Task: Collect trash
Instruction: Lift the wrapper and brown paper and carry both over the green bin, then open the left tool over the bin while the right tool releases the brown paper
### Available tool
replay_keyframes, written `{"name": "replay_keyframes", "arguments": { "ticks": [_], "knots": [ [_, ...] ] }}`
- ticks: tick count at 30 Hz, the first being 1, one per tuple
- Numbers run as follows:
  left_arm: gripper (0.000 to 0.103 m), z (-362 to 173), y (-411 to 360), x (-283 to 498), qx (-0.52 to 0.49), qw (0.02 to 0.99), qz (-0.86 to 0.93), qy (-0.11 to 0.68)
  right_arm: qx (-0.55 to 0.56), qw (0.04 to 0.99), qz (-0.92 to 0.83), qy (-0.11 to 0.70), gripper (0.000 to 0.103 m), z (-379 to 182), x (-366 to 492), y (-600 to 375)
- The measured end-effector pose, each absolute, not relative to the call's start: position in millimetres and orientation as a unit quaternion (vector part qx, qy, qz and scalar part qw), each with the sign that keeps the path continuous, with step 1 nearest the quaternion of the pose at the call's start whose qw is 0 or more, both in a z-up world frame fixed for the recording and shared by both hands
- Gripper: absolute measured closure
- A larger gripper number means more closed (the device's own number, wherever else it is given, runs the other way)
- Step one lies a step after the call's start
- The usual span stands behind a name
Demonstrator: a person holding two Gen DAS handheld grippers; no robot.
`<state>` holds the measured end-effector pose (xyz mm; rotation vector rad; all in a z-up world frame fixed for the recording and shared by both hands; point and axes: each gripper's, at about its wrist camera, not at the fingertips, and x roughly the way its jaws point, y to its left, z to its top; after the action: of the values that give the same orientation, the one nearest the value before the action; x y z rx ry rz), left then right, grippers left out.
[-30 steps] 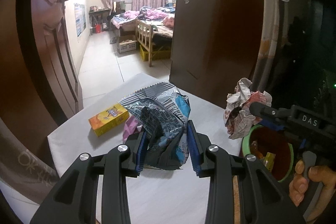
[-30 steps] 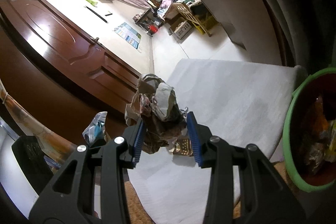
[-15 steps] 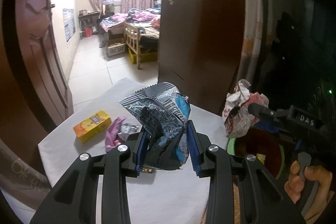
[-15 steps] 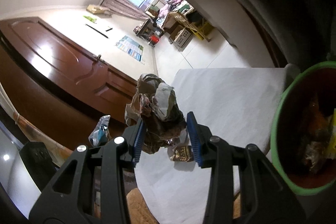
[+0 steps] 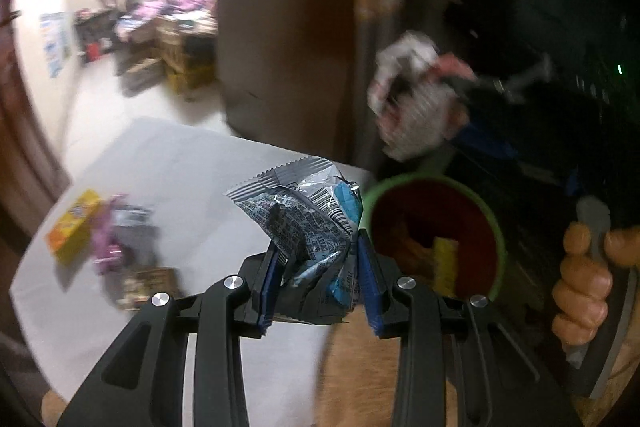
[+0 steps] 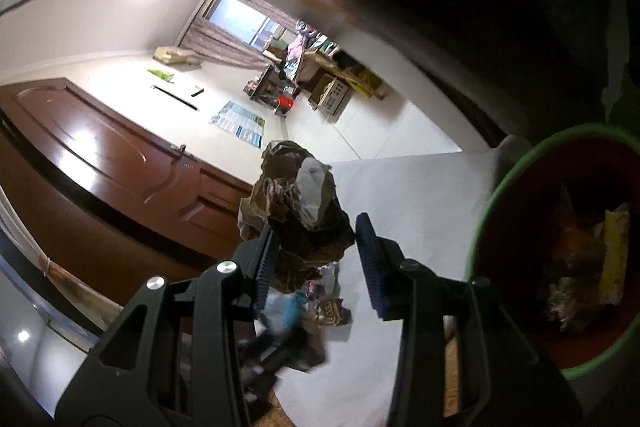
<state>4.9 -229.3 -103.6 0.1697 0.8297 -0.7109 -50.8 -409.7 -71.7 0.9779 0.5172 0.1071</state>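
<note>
White cloth covers the table [image 5: 168, 163], with a green-rimmed bin [image 5: 434, 183] at its edge. The left gripper [image 5: 316, 267] pinches a silver-blue snack wrapper [image 5: 300, 211]; the right gripper [image 6: 316, 255] clamps a crumpled paper wad [image 6: 300, 203]. Neither load is over the bin's mouth (both views are blurred), so a hasty release could drop trash outside the rim.

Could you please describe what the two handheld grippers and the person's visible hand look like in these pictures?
Both the left gripper and the right gripper have matte black, angular linkage arms with cut-out slots and round silver screws at the joints. Their fingers carry ribbed blue pads. No cables show. The right hand is bare, no sleeve in view, wrapped around a grey handle.
</note>
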Motion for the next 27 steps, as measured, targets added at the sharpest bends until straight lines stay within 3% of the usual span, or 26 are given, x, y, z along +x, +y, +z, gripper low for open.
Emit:
{"name": "replay_keyframes", "arguments": {
  "ticks": [10, 12, 14, 17, 19, 21, 27],
  "knots": [
    [0.068, -125.6, -307.8, -5.7, 0.093, 0.801, -0.413, 0.423, 0.463, 0.854, -0.044, 0.235, 0.065, -75.0, -92.6, -459.2],
    [0.058, -126.4, -312.5, -7.2, 0.089, 0.797, -0.423, 0.422, 0.462, 0.853, -0.052, 0.235, 0.065, -78.6, -98.4, -463.3],
    [0.037, -126.0, -311.7, -8.5, 0.088, 0.795, -0.426, 0.422, 0.464, 0.851, -0.058, 0.238, 0.063, -81.6, -99.5, -466.0],
    [0.035, -122.0, -303.0, -8.0, 0.083, 0.805, -0.419, 0.411, 0.462, 0.851, -0.065, 0.241, 0.061, -81.0, -98.8, -464.0],
    [0.034, -119.0, -294.1, -4.5, 0.083, 0.813, -0.406, 0.408, 0.461, 0.85, -0.072, 0.245, 0.055, -81.2, -95.7, -458.1],
    [0.034, -114.9, -286.3, -1.5, 0.077, 0.822, -0.394, 0.404, 0.462, 0.846, -0.088, 0.251, 0.034, -82.0, -94.7, -456.9],
    [0.032, -104.8, -265.0, 10.3, 0.056, 0.842, -0.364, 0.394, 0.452, 0.845, -0.115, 0.262, 0.025, -80.1, -91.4, -452.0]
  ]
}}
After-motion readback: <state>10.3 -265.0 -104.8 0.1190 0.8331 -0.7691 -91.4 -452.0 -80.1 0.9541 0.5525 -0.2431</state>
